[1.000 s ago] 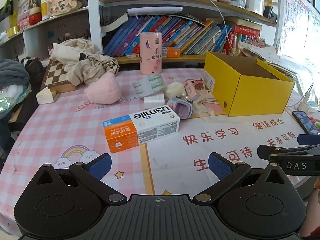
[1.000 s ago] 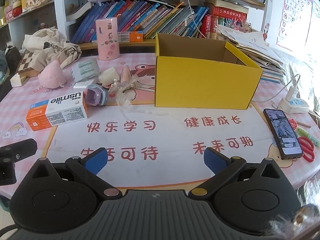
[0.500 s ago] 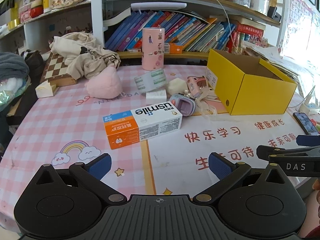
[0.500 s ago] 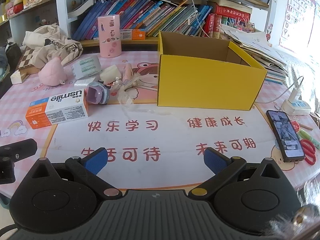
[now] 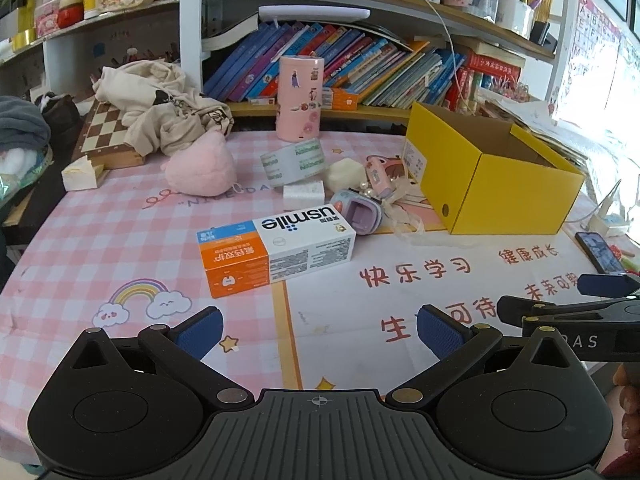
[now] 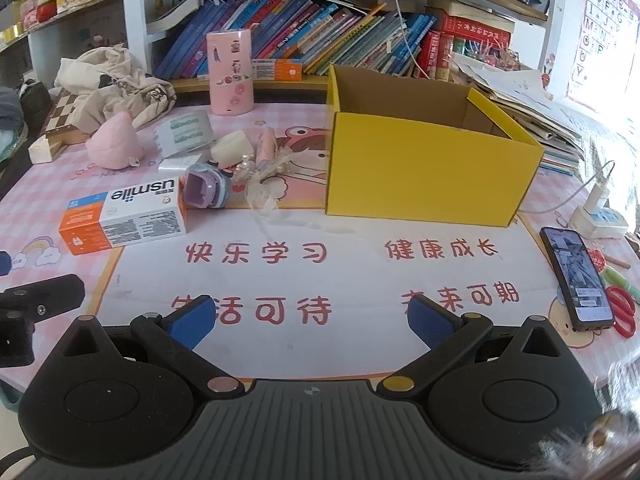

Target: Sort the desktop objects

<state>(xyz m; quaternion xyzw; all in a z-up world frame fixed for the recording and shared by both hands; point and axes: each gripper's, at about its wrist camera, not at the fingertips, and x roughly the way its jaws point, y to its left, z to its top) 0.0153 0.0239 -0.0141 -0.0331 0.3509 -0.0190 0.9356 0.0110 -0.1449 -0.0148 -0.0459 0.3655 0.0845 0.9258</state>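
Cluttered items (image 5: 276, 248) beside open yellow box (image 5: 496, 188)

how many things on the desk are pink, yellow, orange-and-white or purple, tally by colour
pink: 2, the tall canister and the plush
yellow: 1, the open box
orange-and-white: 1, the usmile carton
purple: 1, the small gadget
total: 5

A child's study corner at home: a round table under a pink checked tablecloth (image 5: 100, 240) with cartoon rainbows and Chinese slogans. Behind it, a bookshelf (image 6: 320, 40) crammed with children's books; beside that, an alphabet poster (image 6: 608, 28). A chessboard (image 5: 106, 132) lies under crumpled clothes.
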